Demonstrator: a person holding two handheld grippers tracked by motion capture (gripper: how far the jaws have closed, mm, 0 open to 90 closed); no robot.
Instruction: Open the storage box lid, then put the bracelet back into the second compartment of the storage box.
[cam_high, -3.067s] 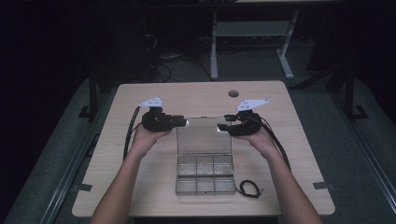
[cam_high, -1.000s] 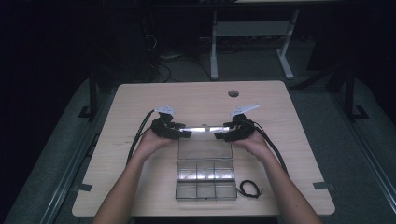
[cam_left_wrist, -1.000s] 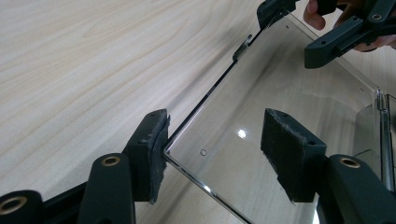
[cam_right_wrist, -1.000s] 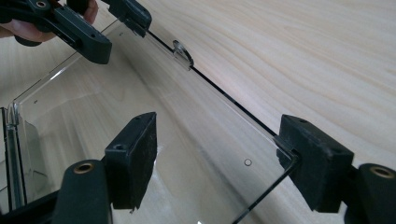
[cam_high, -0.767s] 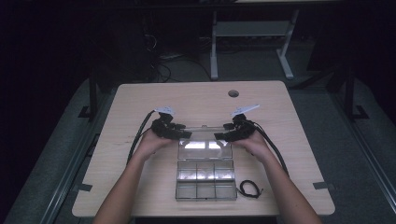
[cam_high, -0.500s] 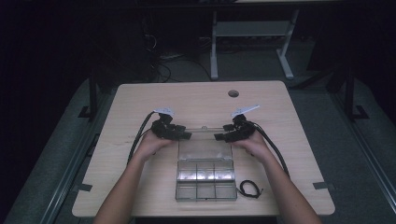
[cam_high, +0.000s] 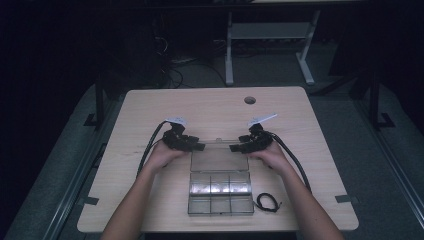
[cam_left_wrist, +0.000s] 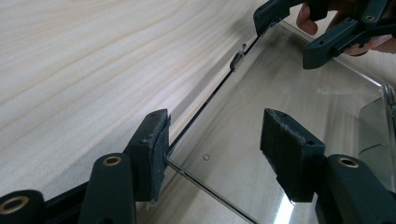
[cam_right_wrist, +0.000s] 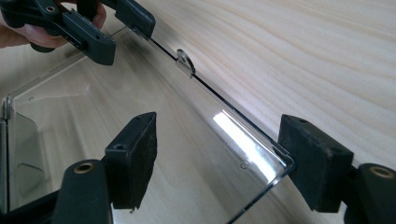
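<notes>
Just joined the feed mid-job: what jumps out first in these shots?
The clear lid of a compartment box, lying open flat at mid-table, with the left gripper and right gripper open at its two far corners. A small black cord loop lies right of the box.

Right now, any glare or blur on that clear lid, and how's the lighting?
High view: room dark, table lit, clear lid faint. Right gripper view: bright glare streak by the lid's front edge. Left gripper view: lid sharp, far hand soft.
</notes>
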